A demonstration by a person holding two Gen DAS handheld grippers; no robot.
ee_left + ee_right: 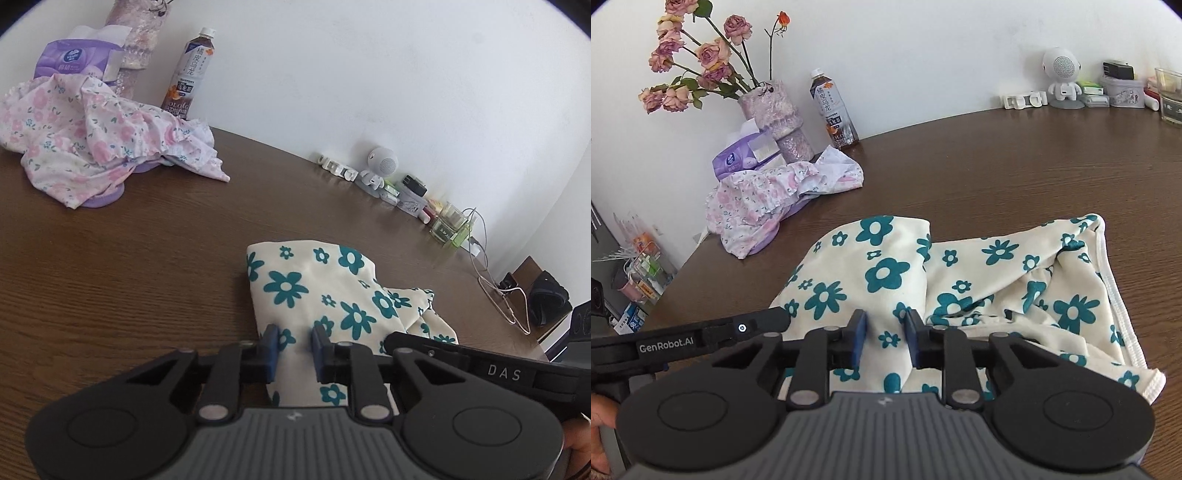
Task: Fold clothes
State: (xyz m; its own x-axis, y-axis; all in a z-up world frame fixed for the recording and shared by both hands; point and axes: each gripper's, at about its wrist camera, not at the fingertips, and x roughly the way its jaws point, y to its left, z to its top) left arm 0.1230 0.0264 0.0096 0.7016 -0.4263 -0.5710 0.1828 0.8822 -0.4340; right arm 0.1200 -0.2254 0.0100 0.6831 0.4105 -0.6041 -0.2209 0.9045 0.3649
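- Cream cloth garment printed with teal flowers lies partly bunched on the near part of the brown wood-grain table, with a white-stitched hem at its right edge.
- Left gripper has its blue-padded fingers a little apart, with a ridge of the garment's near-left edge between them; whether the pads actually bite the cloth, I cannot tell.
- Right gripper sits just beside it, fingers likewise slightly apart astride a fold of the near edge; grip unclear there too.
- The cloth runs away from both sets of fingers toward the far side, its long axis left to right, so a fold would probably carry the near edge over toward the far.
- Crumpled pink floral garment waits far left, well apart.
- Textured pink vase holds dried roses; purple tissue pack has a tissue sticking out; brown tea bottle stands beside them.
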